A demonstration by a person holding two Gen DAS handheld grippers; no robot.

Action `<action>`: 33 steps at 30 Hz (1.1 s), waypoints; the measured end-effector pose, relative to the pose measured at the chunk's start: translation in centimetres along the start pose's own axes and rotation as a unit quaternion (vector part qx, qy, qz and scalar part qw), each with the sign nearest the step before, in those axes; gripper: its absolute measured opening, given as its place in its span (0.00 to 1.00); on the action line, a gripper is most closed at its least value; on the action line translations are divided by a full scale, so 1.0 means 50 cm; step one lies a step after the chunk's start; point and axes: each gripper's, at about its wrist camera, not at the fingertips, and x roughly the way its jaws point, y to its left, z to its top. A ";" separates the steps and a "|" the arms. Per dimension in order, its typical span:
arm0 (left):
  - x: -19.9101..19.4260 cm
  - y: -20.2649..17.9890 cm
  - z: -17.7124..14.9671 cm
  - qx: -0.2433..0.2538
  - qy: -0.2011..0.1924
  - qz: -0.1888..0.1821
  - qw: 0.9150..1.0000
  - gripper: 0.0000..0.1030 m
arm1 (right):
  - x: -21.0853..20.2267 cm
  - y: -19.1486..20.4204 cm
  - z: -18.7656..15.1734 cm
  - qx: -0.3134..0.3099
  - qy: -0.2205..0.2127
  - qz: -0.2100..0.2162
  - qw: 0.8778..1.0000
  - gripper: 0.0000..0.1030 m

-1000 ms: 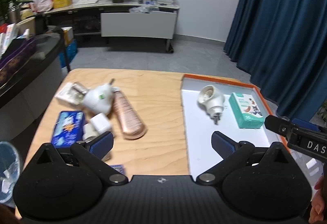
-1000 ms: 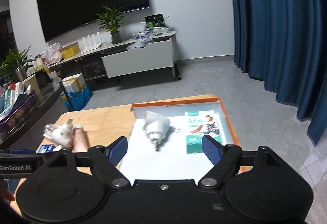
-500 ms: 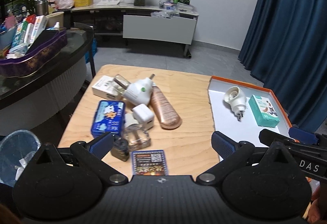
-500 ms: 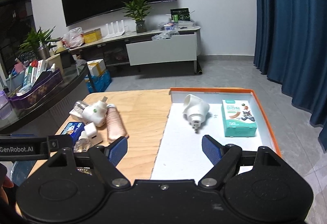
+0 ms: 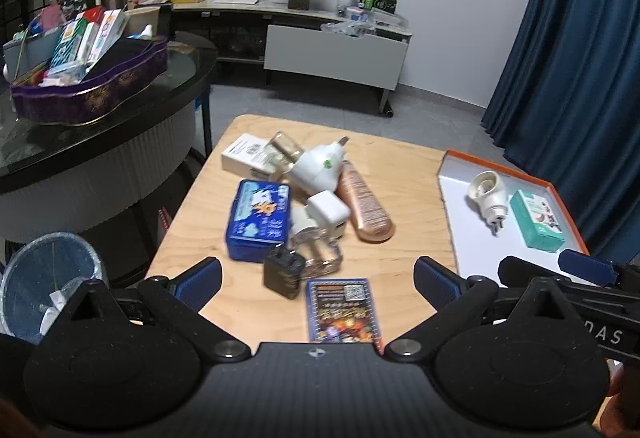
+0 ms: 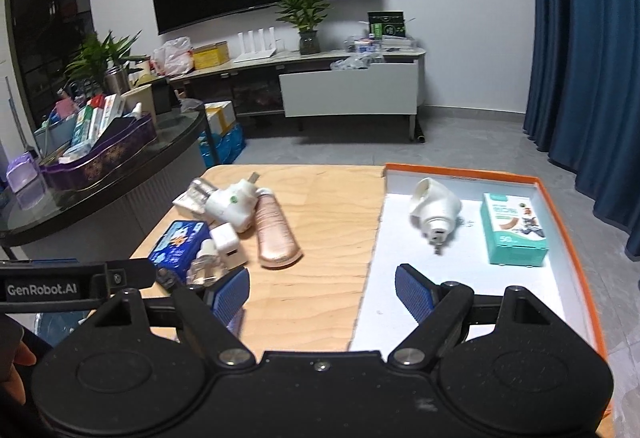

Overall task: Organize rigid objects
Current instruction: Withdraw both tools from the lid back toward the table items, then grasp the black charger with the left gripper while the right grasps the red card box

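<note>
Both the left tool (image 5: pixel 317 278) and the right tool (image 6: pixel 322 288) stand with fingers apart, gripping nothing. A white plug (image 6: pixel 436 212) and teal box (image 6: pixel 514 234) lie in the orange-rimmed tray (image 6: pixel 568 206); the remaining objects are clustered on the table (image 6: pixel 328 206).

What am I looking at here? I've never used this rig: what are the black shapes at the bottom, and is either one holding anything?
Each picture comes from a camera on a hand-held gripper a person carries, looking forward along its two blue-padded fingers. The left hand-held gripper and the right hand-held gripper are both open and hold nothing.

On the light wooden table lies a pile: a blue rectangular tin, a rose-gold tube, a white plug-in device, a white cube charger, a small black block and a dark printed card.

To the right, the orange-rimmed white tray holds a second white plug-in device and a teal carton.
</note>
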 end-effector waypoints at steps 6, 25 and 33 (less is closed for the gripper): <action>0.013 0.040 -0.011 -0.024 0.012 0.007 1.000 1.00 | 0.009 0.023 -0.011 -0.014 0.006 0.007 1.000 0.92; 0.062 0.132 -0.037 -0.059 0.016 0.014 0.998 1.00 | 0.125 0.102 -0.074 -0.007 0.091 0.081 0.993 0.92; 0.101 0.113 -0.036 0.026 -0.007 -0.020 0.999 1.00 | 0.210 0.173 -0.107 -0.033 0.109 0.045 0.993 0.95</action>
